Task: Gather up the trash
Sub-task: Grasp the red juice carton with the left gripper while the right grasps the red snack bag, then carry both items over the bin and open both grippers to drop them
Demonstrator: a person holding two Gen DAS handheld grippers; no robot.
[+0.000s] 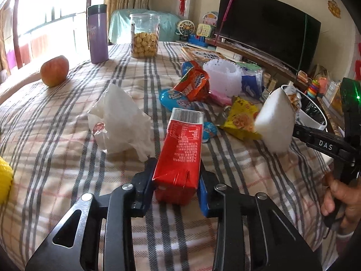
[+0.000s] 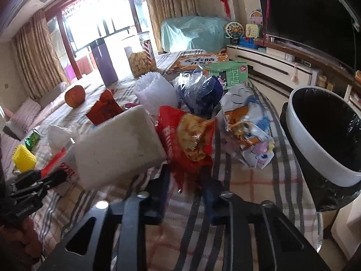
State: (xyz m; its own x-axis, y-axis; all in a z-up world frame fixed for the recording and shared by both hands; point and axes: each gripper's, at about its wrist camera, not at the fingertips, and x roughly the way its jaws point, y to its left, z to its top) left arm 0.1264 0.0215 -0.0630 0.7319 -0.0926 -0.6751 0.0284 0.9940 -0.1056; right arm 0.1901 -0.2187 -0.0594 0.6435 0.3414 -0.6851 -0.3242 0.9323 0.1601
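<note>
The left tool (image 1: 177, 169) is clamped on the carton (image 1: 180, 140) near its bottom end, so most of the carton's length sticks forward over the middle of the desk (image 1: 67, 135). With a grip that low, the carton could pivot between the fingers or slide out on a fast swing. If any drink is left inside, tipping it would likely spill onto the cloth.

The right tool (image 2: 186, 176) has its fingers moderately apart around the crimped end of the snack bag (image 2: 191, 135), near the desk's right edge. The right wrist view is too blurred to tell whether they actually pinch it. A light hold on thin foil could let the bag slip free or tear.

The bin (image 2: 320, 158) stands just off the right edge. To reach it, the carton would have to cross the space the right tool occupies, so the two tools could collide. The foam block (image 2: 119, 146) stands tilted between them, touching or almost touching the right tool's near finger. A sideways nudge could topple it or push it over the edge beside the bin.

The rest of the wrappers (image 1: 194, 81) lie heaped toward the far right, close enough to be dragged along.
</note>
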